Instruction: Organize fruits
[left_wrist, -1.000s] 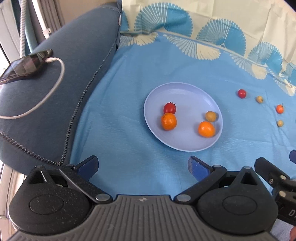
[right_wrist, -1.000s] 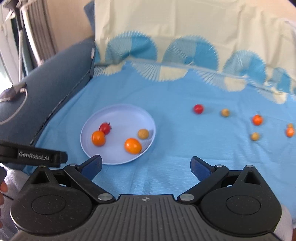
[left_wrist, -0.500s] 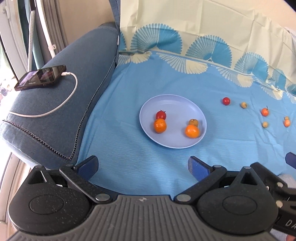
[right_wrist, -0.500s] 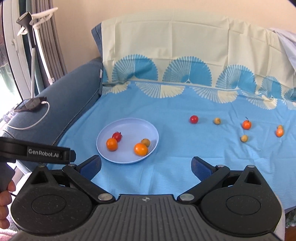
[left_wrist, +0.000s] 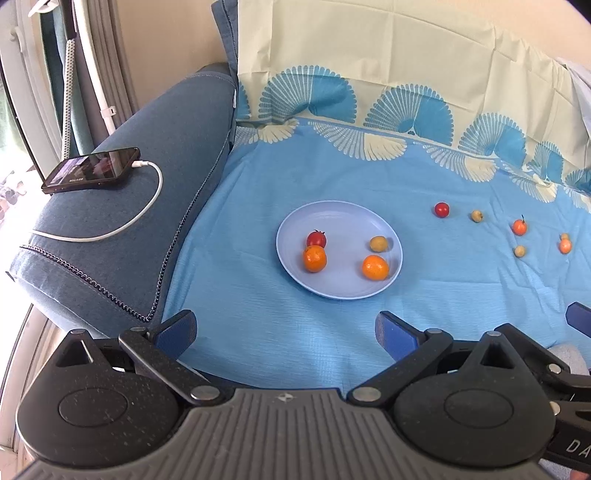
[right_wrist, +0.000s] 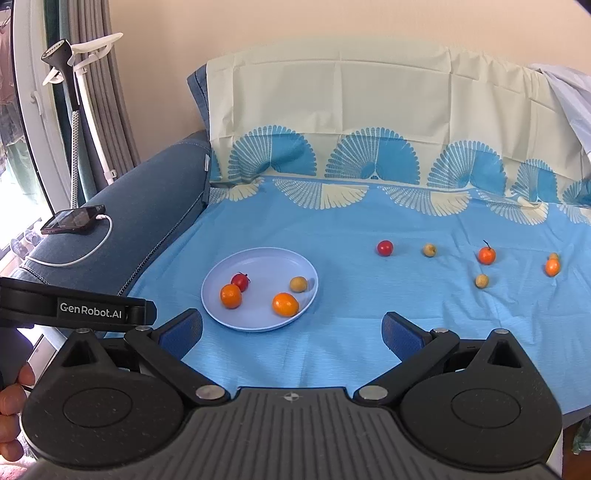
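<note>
Phone (left_wrist: 90, 168) sits on the sofa arm (left_wrist: 122, 236) at far left, white cable (left_wrist: 122, 225) plugged in.

Left gripper (left_wrist: 286, 328): jaws wide, nothing between the pads, touching nothing, hovering over the near edge of the blue cloth (left_wrist: 258, 332). Its body shows at the left edge of the right wrist view.

Plate (left_wrist: 347, 216) lies on the cloth, ahead of both grippers. 4 fruits on it: red tomato (left_wrist: 316, 239) touching an orange (left_wrist: 314, 259) on the left side, yellow-green fruit (left_wrist: 378, 243) and a 2nd orange (left_wrist: 375, 266) on the right side, close but whether touching I cannot tell.

Right gripper (right_wrist: 291, 330): jaws wide too, empty, clear of the cloth and plate.

6 fruits loose on the cloth right of the plate, well apart from it: red one (right_wrist: 384, 247), yellow-green one (right_wrist: 429, 250), orange one with stem (right_wrist: 486, 254), small yellow one (right_wrist: 481, 281) just below it, then an orange one (right_wrist: 552, 266) with a small yellowish one (right_wrist: 553, 256) right behind it.
</note>
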